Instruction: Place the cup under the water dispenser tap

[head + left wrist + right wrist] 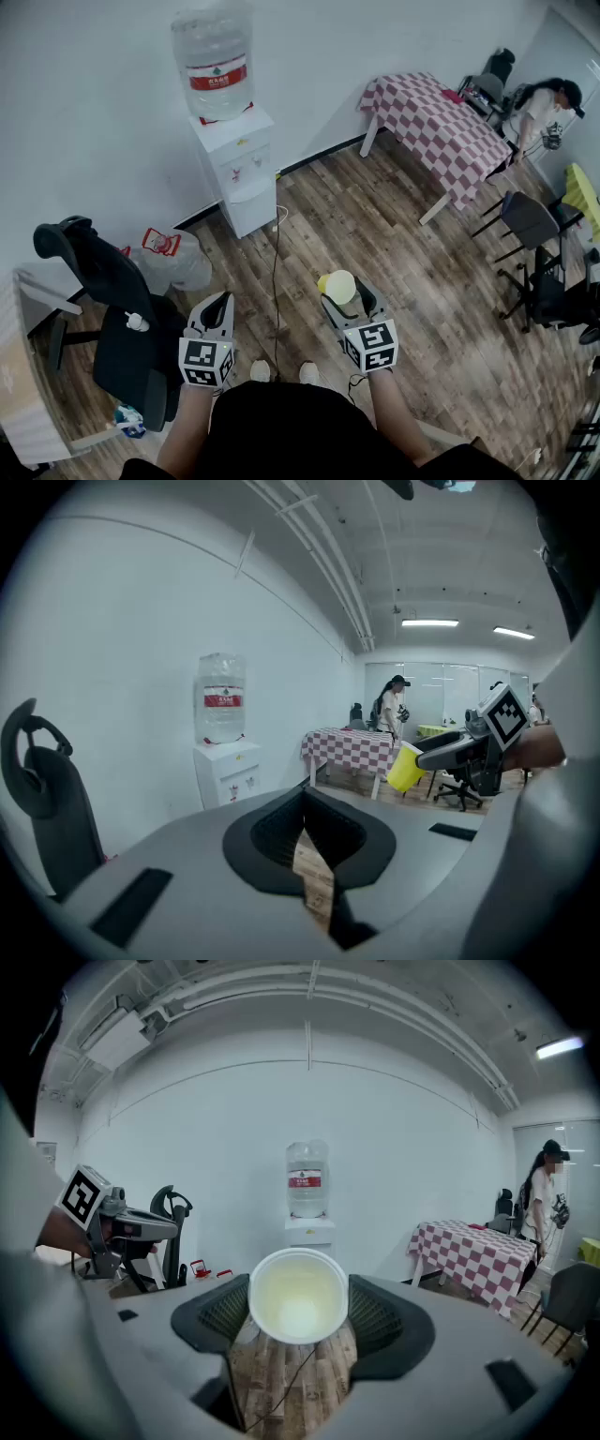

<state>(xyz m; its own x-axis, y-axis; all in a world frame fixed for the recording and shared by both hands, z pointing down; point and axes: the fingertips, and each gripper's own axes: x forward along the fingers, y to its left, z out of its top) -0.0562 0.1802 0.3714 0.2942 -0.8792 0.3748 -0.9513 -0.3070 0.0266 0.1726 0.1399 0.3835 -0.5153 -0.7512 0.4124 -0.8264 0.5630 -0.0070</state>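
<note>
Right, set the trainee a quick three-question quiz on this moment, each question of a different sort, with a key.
1. True or false: the yellow cup already stands under the tap of the water dispenser.
2. Which gripper holds the cup? A: left. B: right. C: neither.
3. In a few words: what sits on top of the dispenser?

Key: 1 false, it is still well short of the dispenser. 2 B, the right gripper, with the cup's mouth towards its camera. 3 a large water bottle.

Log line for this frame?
right claw: shut on yellow cup | left claw: shut, empty | water dispenser: ahead by wall, not reached | placement: not yet
</note>
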